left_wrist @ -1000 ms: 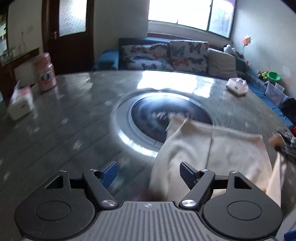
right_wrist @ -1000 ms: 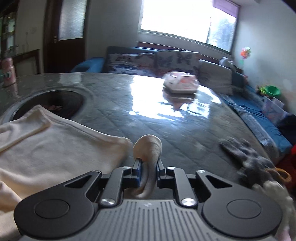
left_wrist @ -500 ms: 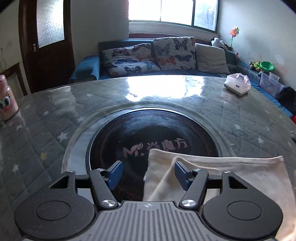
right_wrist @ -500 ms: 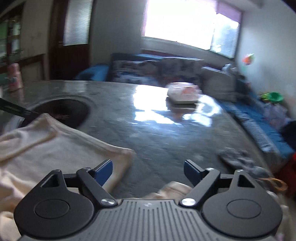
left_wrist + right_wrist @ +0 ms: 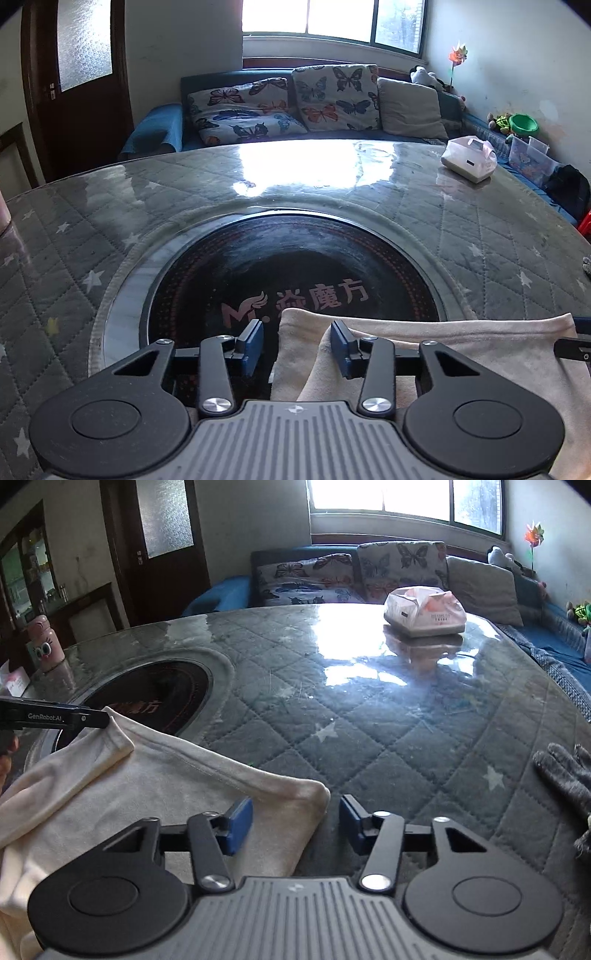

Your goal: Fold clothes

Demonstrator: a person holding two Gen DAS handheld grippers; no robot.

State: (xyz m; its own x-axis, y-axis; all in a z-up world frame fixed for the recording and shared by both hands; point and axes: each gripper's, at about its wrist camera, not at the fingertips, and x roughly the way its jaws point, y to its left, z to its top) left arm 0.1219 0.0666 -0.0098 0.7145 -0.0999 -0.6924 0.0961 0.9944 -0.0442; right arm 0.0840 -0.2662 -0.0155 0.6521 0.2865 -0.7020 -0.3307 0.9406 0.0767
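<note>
**Both grippers parted over the cream garment**

Left gripper (image 5: 295, 347), a black two-finger tool with blue pads, sat with its jaws apart and nothing clamped; the far left corner of the cream, soft-looking folded garment (image 5: 436, 354) lay between the pads, one layer rucked up against the right-hand pad. That corner overlapped the round black glass hob panel (image 5: 295, 266) with pink lettering, set into the grey quilted, star-patterned table cover under glass (image 5: 74, 258).

Right gripper (image 5: 295, 821) was likewise spread wide and held nothing. Its left pad rested over the garment's (image 5: 155, 786) far right corner, while its right pad stood over bare quilted cover (image 5: 388, 720).

Only the right wrist view showed the left tool from the side, its black finger marked "GenRobot.AI" at the garment's raised corner flap. That view alone also took in a grey knitted glove (image 5: 565, 775) at the table's right edge, well apart from the garment, and a pink bottle with cartoon eyes (image 5: 42, 642) at the far left. The left wrist view alone showed the hob lettering head-on.

Both views held the white and pink tissue pack (image 5: 424, 613) on the far side of the table, and the blue sofa with butterfly cushions (image 5: 280, 103) beyond it under the bright window.
</note>
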